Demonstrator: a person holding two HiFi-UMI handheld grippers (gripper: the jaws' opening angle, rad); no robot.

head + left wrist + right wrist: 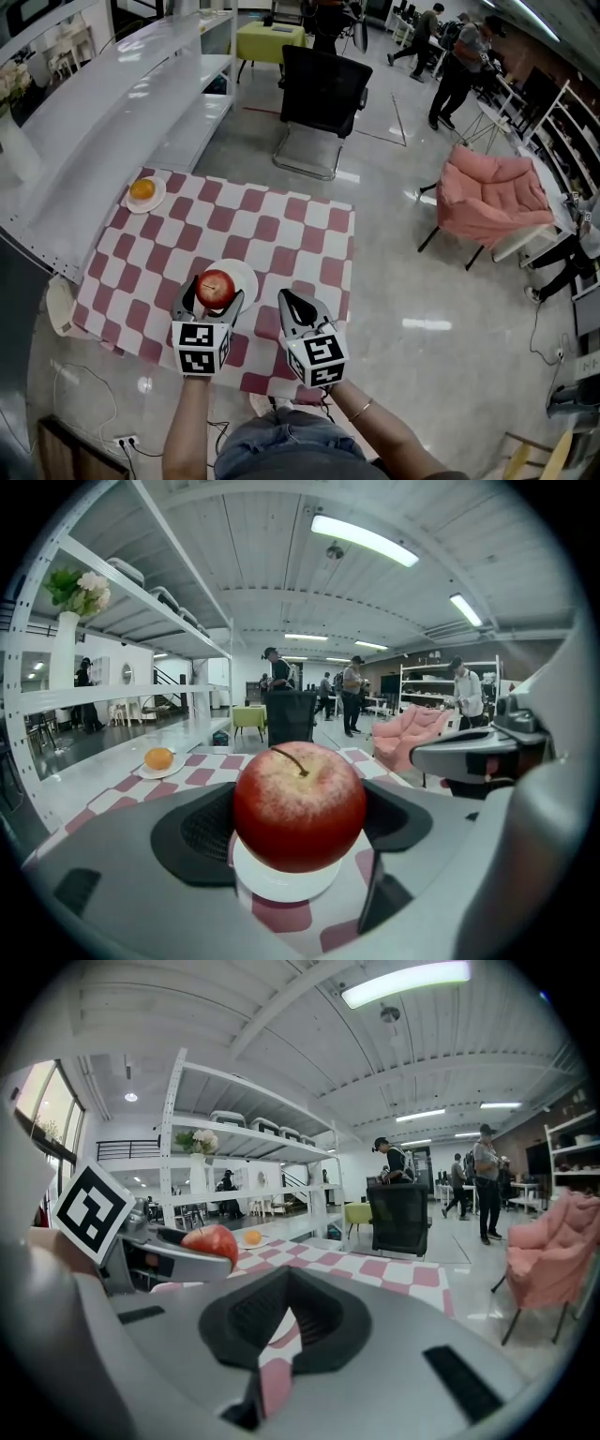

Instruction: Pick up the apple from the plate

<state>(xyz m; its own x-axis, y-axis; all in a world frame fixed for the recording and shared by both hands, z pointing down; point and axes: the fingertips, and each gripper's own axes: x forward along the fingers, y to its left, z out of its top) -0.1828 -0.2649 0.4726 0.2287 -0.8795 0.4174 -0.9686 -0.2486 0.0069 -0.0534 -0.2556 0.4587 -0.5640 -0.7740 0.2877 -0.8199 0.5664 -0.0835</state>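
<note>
A red apple [216,288] [299,805] [214,1239] is clamped between the jaws of my left gripper [215,297] [300,822], held just above a small white plate [246,277] [281,878] on the checkered table. The plate shows bare below the apple in the left gripper view. My right gripper [296,307] [286,1312] hovers to the right of the left one, near the table's front edge, jaws together with nothing between them.
The table wears a red-and-white checkered cloth [281,234]. A second plate with an orange [142,190] [159,758] sits at the far left corner. White shelving [84,122] runs along the left; a black chair [319,94] stands beyond the table, a pink armchair [492,197] to the right.
</note>
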